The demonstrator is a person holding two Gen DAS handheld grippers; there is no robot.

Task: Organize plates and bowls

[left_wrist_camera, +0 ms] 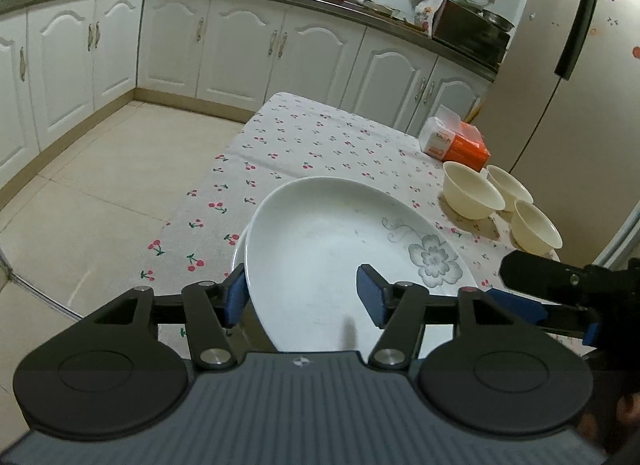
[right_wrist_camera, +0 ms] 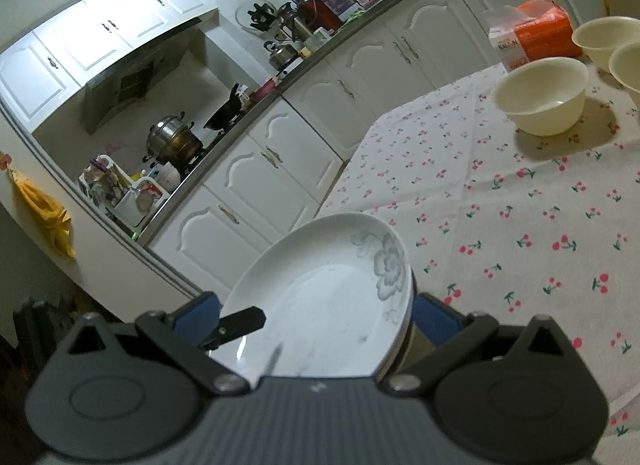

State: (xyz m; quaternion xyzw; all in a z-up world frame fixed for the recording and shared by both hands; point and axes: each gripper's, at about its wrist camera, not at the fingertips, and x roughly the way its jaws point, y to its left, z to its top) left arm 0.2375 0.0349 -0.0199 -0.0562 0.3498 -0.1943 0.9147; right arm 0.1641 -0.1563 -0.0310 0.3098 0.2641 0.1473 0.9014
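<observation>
**Let the plate settle before you pull away**

Your left gripper [left_wrist_camera: 304, 297] has its pads spread, clear of the flowered plate [left_wrist_camera: 340, 249] lying on a second plate [left_wrist_camera: 239, 253] at the table's near edge. Whether your right gripper [right_wrist_camera: 316, 315] pinches the rim, I cannot tell. Retreat gently. Three cream bowls [left_wrist_camera: 472, 195] wait along the right edge of the cherry-print table [left_wrist_camera: 304, 141], a tissue box [left_wrist_camera: 460, 143] behind them; white cabinets [left_wrist_camera: 240, 49] line the room.

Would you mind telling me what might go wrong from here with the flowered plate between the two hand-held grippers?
1. The plate sits tilted on a second plate near the table edge. The left hand-held gripper is open around its rim, so it may slide or clatter.
2. The right hand-held gripper is close to the three bowls; a swing could knock one.
</observation>
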